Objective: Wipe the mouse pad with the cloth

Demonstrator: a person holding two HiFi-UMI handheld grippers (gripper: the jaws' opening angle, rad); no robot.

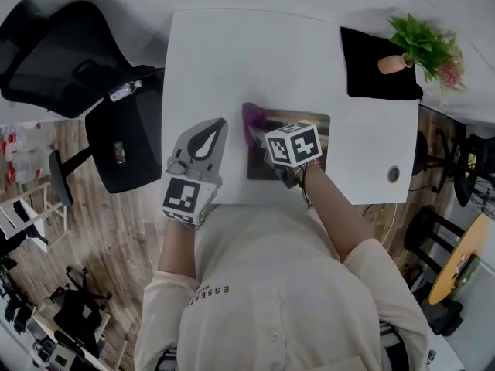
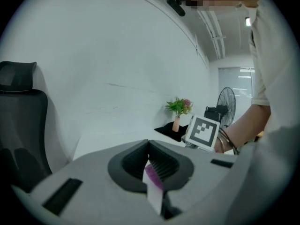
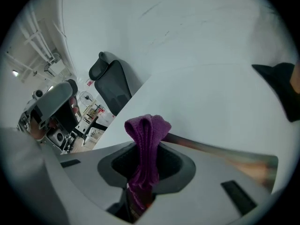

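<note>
A dark mouse pad (image 1: 315, 123) lies near the white table's (image 1: 232, 52) front edge, partly hidden under my right gripper's marker cube. My right gripper (image 1: 261, 134) is shut on a purple cloth (image 1: 253, 119), which rests at the pad's left end. In the right gripper view the cloth (image 3: 146, 139) stands folded up out of the gripper (image 3: 143, 172), with the pad's edge (image 3: 213, 147) just beyond. My left gripper (image 1: 222, 124) lies shut and holding nothing on the table just left of the cloth. In the left gripper view its jaws (image 2: 149, 144) meet at the tips.
A black mat (image 1: 371, 68) at the table's back right carries a small potted plant (image 1: 421, 43). A cable hole (image 1: 393, 174) sits near the front right corner. A black office chair (image 1: 69, 60) stands left of the table, with a bottle (image 1: 124, 91) on it.
</note>
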